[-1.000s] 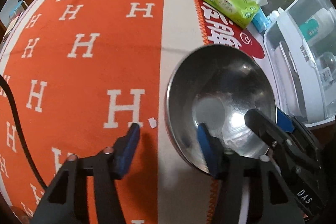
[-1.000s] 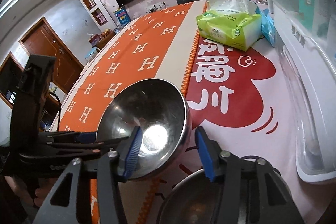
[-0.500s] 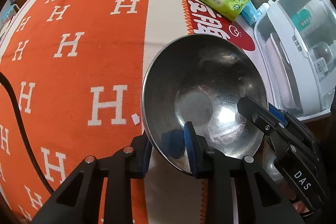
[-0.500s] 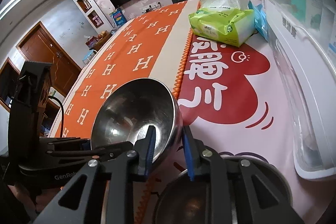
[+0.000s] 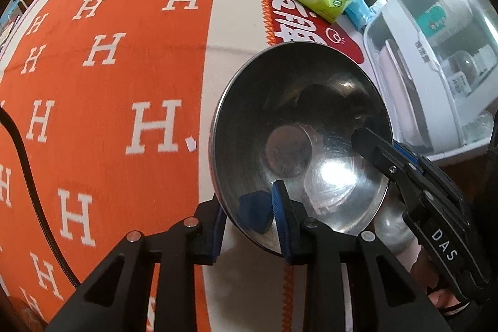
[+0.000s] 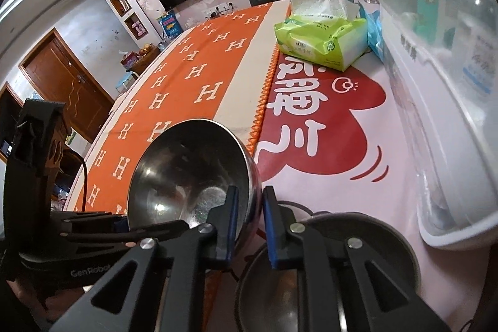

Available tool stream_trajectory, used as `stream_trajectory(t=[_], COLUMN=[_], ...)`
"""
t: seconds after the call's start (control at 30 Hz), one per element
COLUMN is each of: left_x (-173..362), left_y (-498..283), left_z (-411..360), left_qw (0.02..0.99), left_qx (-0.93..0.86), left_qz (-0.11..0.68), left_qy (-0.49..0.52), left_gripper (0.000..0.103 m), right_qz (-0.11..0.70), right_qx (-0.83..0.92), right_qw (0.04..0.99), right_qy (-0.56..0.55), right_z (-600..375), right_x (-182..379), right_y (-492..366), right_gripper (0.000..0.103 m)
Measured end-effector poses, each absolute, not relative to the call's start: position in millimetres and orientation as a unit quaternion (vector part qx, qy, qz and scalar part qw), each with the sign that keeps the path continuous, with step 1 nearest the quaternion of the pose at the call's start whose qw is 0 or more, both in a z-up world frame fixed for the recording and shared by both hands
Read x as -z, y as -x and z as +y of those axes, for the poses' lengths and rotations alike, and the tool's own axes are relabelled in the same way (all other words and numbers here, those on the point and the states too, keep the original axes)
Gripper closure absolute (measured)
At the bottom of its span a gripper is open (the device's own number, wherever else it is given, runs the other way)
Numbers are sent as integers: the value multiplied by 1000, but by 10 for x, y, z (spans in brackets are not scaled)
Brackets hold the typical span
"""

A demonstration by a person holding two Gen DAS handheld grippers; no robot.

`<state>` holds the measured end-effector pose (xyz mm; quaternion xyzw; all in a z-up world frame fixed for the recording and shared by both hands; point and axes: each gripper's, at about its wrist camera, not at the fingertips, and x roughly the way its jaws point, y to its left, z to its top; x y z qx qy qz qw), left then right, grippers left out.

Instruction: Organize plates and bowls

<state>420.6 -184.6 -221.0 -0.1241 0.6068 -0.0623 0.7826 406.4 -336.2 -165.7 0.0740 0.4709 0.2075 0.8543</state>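
Orange H-patterned cloth [image 5: 102, 77] is covering most of the surface, with a pink-and-red printed mat [image 6: 336, 145] running along its right edge.

Shiny stainless steel bowl [image 5: 298, 145] is sitting lower centre-right in the left wrist view, tilted, rim straddling the seam between cloth and mat. Both grippers are sharing it:
- left gripper [image 5: 249, 221] is pinching the near rim, one blue pad inside the bowl, one outside
- right gripper [image 6: 250, 217] is clamping the opposite rim wall the same way, jaws nearly together on the thin metal

Two-point hold looks like it is there to keep the slick bowl from swivelling.

Second steel bowl [image 6: 336, 263] is lying on the mat at the bottom of the right wrist view, just under the right gripper. Likely the nesting target, so the held bowl is probably going into it.

Green tissue pack [image 6: 320, 42] and white lidded plastic container [image 5: 435, 77] are sitting far side and right, well apart.
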Motion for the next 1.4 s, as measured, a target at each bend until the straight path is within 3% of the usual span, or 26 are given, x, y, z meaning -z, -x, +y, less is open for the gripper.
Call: stream_trajectory(t=[0.93,1.4], left_x=[1511,1331], left_y=[-2902,-2153], left_z=[-1882,-1668], left_qw=[793,791], left_qx=[85,70], left_qz=[591,592], left_qy=[121,138], left_gripper=[76,76], right_qz=[428,434], right_qx=[-209,-238], right_qw=[877,869], right_qy=[-60,-17], right_z=[-3315,-3127], right_x=[924,810], right_y=[-2806,-2028], right_gripper=[88,88])
